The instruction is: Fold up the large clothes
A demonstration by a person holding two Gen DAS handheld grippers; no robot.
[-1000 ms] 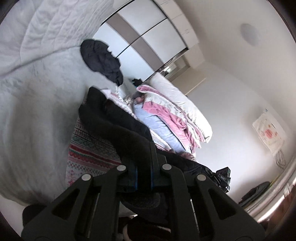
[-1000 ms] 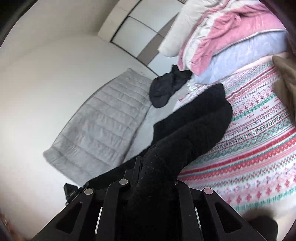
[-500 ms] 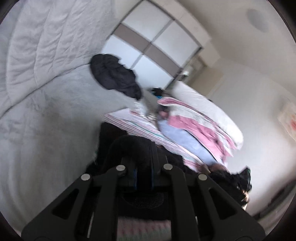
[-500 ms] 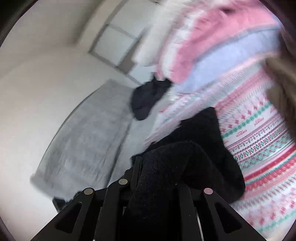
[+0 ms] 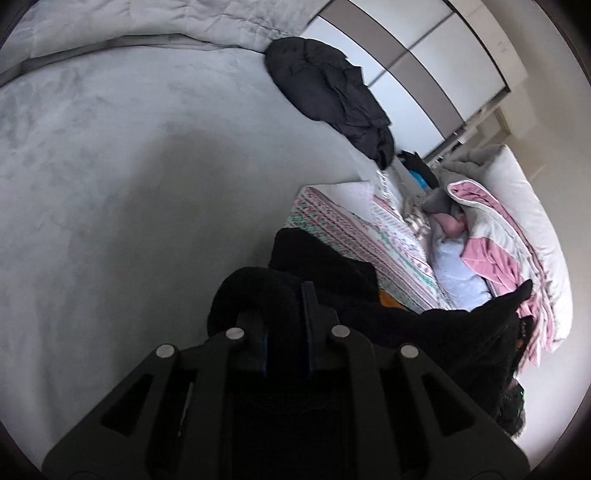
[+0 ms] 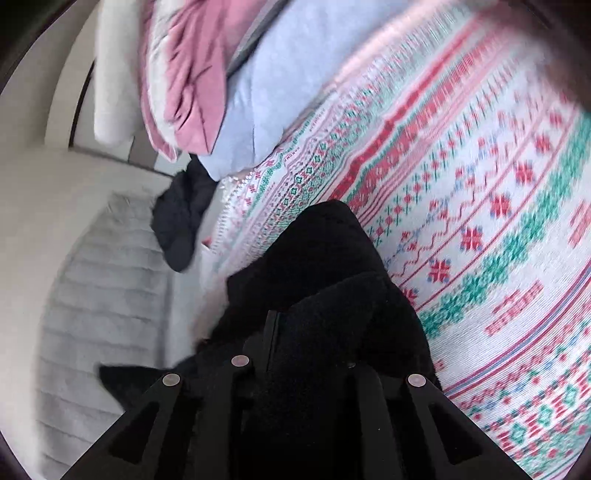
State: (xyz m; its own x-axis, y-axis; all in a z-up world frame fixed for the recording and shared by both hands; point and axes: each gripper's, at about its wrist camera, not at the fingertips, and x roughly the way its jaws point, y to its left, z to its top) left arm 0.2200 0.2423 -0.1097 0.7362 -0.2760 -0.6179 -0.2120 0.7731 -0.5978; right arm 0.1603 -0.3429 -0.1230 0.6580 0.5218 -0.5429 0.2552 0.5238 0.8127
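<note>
Left claw (image 5: pixel 286 314): narrow, clamped on a bunched edge of the black garment (image 5: pixel 332 273); dark cloth wraps over its left finger and fills the gap.

Right claw (image 6: pixel 310 332): its fingers are largely buried under a thick fold of the same black garment (image 6: pixel 325 258), which it grips between them.

Black garment: fleecy, large. In the left view it runs from the claw rightward in a long band, one pointed end (image 5: pixel 524 288) raised toward the pink bedding. In the right view it lies heaped in front of the claw, partly on the patterned blanket (image 6: pixel 480 184), partly on the grey bed cover beside it.

Patterned blanket (image 5: pixel 351 229): white with red, pink and teal bands, spread flat on the bed.

Bed cover (image 5: pixel 110 184): grey, plush, with a quilted grey section (image 5: pixel 129 22) along its far edge.

Dark jacket (image 5: pixel 332 92): crumpled, on the bed, well apart from the claws.

Bedding pile (image 5: pixel 487 236): pink, white and pale blue, past the blanket.

Wardrobe (image 5: pixel 424 55): white panels, brown band.
</note>
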